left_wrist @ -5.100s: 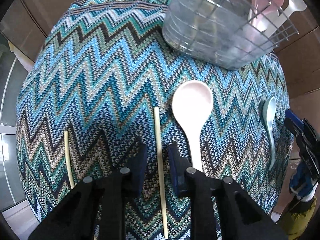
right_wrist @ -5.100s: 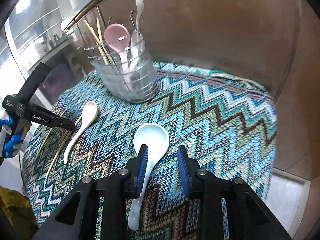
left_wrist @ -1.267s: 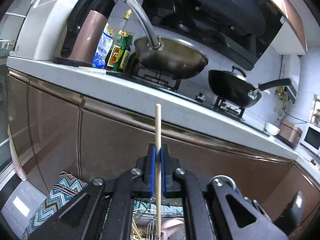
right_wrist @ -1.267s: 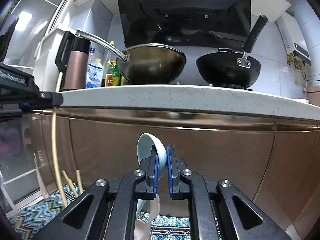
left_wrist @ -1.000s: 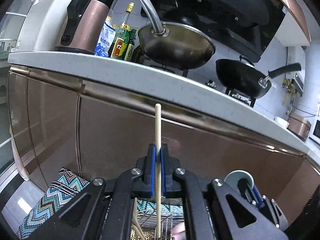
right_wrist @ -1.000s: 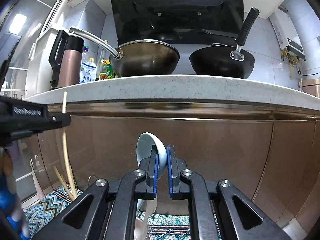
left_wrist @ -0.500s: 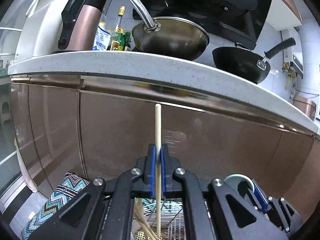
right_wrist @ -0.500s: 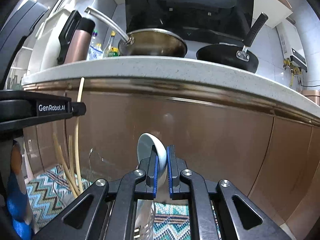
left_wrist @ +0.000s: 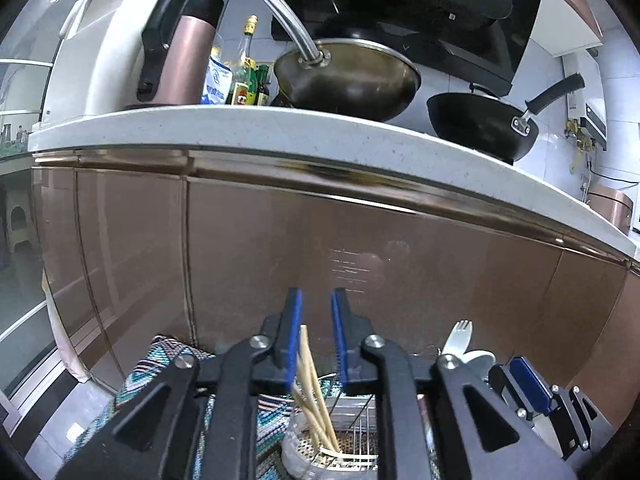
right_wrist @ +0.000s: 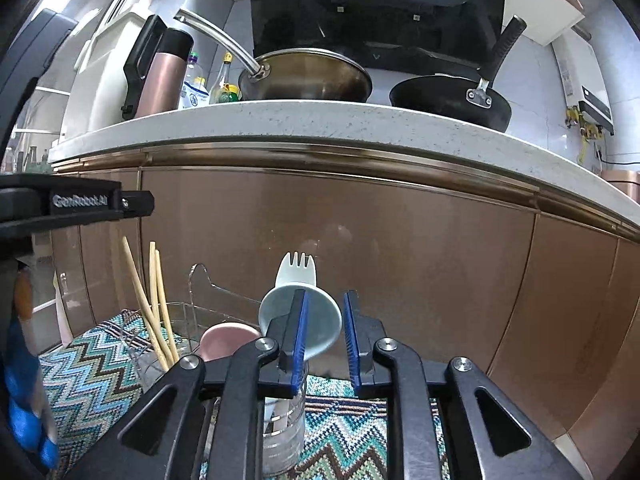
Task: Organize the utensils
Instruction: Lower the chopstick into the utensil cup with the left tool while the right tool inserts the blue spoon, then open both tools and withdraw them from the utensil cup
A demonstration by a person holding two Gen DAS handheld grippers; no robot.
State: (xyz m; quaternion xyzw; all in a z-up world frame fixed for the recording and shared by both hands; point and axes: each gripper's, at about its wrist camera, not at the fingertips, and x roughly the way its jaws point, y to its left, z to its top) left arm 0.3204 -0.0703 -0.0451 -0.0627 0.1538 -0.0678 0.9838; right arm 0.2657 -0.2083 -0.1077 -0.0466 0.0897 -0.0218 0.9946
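Chopsticks (left_wrist: 310, 376), thin pale round sticks, lean in the wire basket (left_wrist: 352, 436) below the left gripper (left_wrist: 316, 336), whose blue-padded fingers have just been opening and stand apart, one stick between them, untouched. The right gripper (right_wrist: 323, 336) has likewise just been spreading; the glossy pale-blue spoon (right_wrist: 320, 320) sits loose between its fingers, bowl up, in the basket beside a pink spoon (right_wrist: 224, 340) and a white spork (right_wrist: 298, 268). Under it lies zigzag knit cloth (right_wrist: 92, 376); behind, smooth bronze cabinet fronts (right_wrist: 400, 248).
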